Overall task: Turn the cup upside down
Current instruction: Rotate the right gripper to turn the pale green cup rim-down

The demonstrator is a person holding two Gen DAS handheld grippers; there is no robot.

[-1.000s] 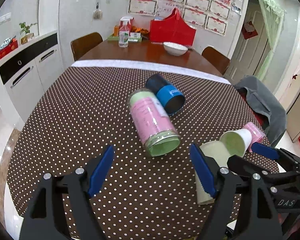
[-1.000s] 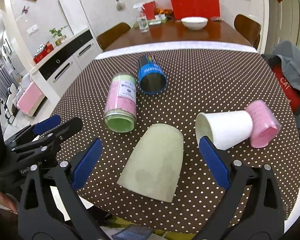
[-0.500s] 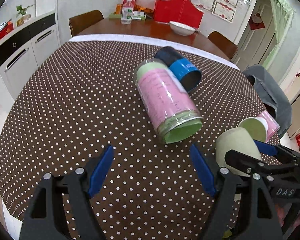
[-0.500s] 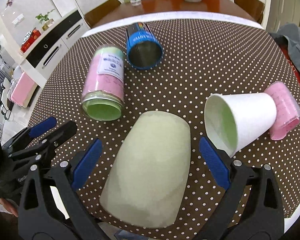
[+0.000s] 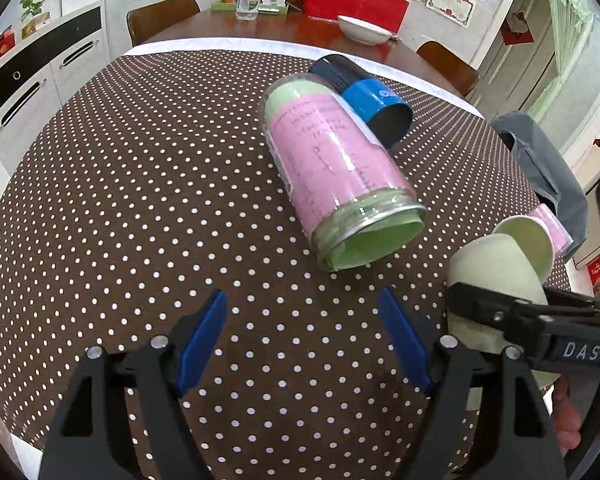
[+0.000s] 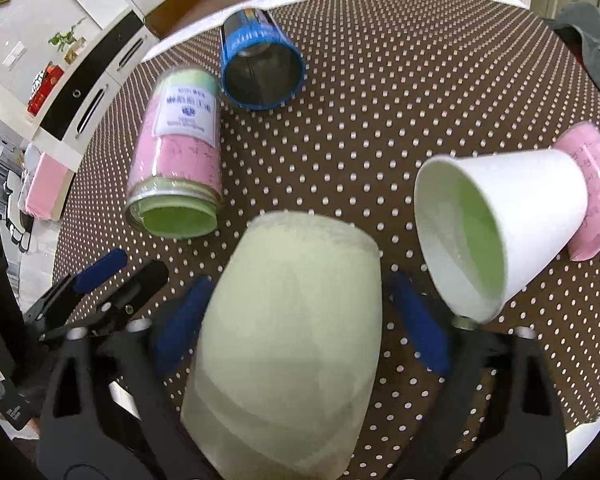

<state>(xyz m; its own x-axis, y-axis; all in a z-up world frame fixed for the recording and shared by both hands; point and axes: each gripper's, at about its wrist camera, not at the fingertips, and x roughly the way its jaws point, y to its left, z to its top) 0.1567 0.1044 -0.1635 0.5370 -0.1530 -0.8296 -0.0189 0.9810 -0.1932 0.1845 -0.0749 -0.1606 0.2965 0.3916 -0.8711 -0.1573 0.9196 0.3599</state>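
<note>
A pale green cup (image 6: 292, 336) lies on its side on the dotted tablecloth (image 6: 380, 120), its base toward the far side. My right gripper (image 6: 300, 320) is open with the cup between its blue pads; the left pad looks close to the cup, the right pad stands apart. The same cup (image 5: 496, 276) shows at the right of the left wrist view, with the right gripper's fingers across it. My left gripper (image 5: 304, 340) is open and empty above bare cloth, near a pink-labelled jar (image 5: 336, 176).
A pink-labelled jar (image 6: 180, 168), a blue can (image 6: 260, 68) and a white paper cup (image 6: 500, 228) lie on their sides; a second pink jar (image 6: 592, 188) lies behind the paper cup. A grey garment (image 5: 540, 160) hangs at the right. The table edge is near.
Both grippers have moved forward and lower. The pale green cup now sits deep between my right gripper's pads, and the pink jar is closer to my left gripper.
</note>
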